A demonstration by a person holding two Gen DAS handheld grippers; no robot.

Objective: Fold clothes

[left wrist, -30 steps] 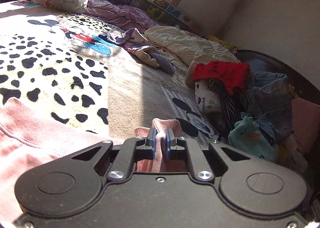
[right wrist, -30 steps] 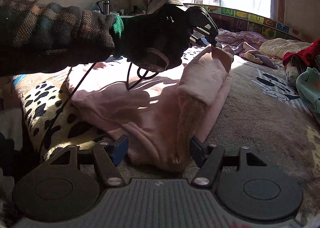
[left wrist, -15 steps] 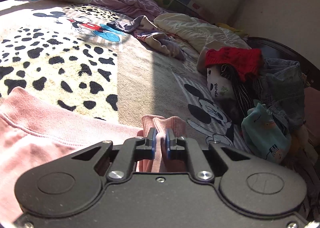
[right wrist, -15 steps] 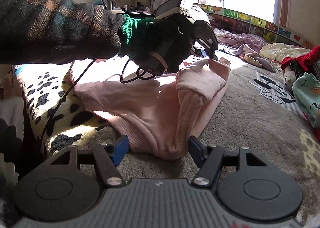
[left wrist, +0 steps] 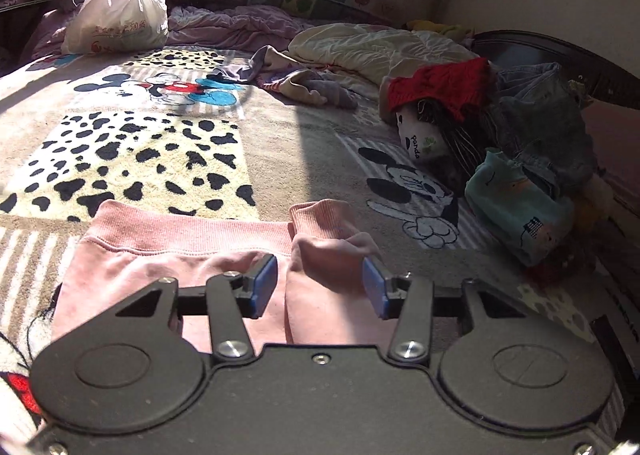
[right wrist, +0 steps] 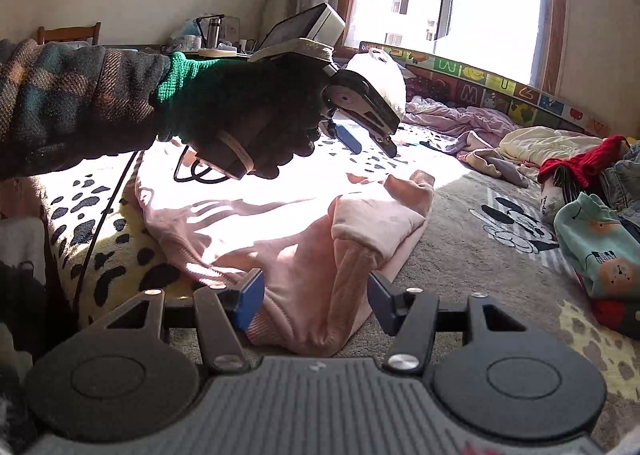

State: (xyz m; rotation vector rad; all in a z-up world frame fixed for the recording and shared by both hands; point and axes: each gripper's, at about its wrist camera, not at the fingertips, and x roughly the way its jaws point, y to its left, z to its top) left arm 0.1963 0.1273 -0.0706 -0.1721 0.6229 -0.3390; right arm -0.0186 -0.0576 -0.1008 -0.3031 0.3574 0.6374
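under the left gripper [left wrist: 320,285], pink sweatshirt [left wrist: 180,255] partly hidden.

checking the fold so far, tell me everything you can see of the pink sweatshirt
The pink sweatshirt is soft knit fabric with a fleecy look and ribbed bands, lying partly folded on the patterned blanket. One sleeve is folded over the body, its ribbed cuff by the ribbed hem. A bunched fold lies nearest the open right gripper. The left gripper, also open, hovers over the sleeve; neither gripper grips it. Sunlight washes out its far side.
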